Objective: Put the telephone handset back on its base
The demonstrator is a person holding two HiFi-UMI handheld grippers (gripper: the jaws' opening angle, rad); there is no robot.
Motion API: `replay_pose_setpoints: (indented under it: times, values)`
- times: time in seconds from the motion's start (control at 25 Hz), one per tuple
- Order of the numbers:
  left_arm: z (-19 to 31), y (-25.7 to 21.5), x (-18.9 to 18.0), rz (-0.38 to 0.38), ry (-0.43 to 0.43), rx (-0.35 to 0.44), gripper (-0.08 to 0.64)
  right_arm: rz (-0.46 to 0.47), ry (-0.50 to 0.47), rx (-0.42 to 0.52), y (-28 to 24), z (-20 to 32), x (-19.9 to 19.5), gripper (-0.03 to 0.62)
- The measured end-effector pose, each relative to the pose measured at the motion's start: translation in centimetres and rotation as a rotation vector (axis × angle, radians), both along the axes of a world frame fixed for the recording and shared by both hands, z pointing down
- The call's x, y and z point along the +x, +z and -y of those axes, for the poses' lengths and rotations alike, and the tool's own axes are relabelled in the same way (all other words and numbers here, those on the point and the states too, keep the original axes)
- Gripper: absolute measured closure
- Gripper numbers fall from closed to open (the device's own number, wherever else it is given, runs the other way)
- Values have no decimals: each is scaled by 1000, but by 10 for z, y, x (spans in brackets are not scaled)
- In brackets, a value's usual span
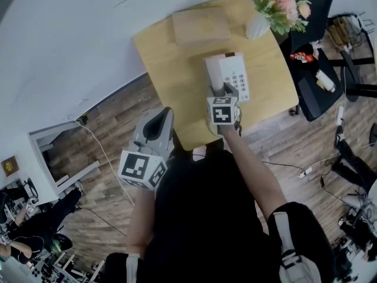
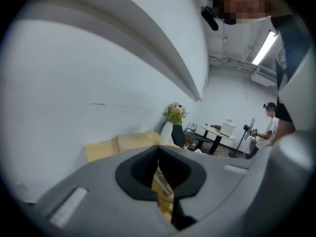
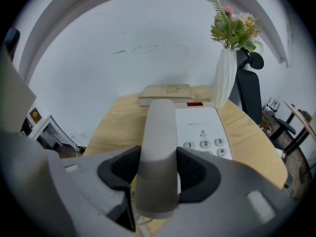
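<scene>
A white telephone base (image 1: 235, 74) with a keypad lies on the round wooden table (image 1: 171, 81). Its handset (image 3: 159, 142) lies along the left side of the base (image 3: 203, 127), above the cradle; whether it rests in it I cannot tell. My right gripper (image 3: 159, 171) reaches down over the near end of the handset, and both black pads lie against its sides. In the head view this gripper (image 1: 224, 91) covers the near end of the phone. My left gripper (image 1: 160, 122) hangs off the table's near left edge. In its own view the left gripper (image 2: 159, 168) is shut and empty.
A tan book (image 1: 200, 25) lies at the back of the table, with a white vase of flowers (image 1: 277, 7) at the back right. A black office chair (image 1: 315, 69) stands to the right of the table. A white wall runs behind it.
</scene>
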State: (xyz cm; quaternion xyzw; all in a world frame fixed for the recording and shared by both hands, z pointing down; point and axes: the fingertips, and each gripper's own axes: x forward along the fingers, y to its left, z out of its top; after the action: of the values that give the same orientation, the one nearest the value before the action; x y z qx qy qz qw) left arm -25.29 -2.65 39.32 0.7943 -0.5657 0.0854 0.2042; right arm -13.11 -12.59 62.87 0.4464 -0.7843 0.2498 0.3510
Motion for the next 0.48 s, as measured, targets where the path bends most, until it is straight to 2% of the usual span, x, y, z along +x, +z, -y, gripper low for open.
replay_pose_setpoints:
  times: [0.48]
  values:
    - [-2,0,1,0,2,2,549,-14,-22,11,-1,0,-4,348]
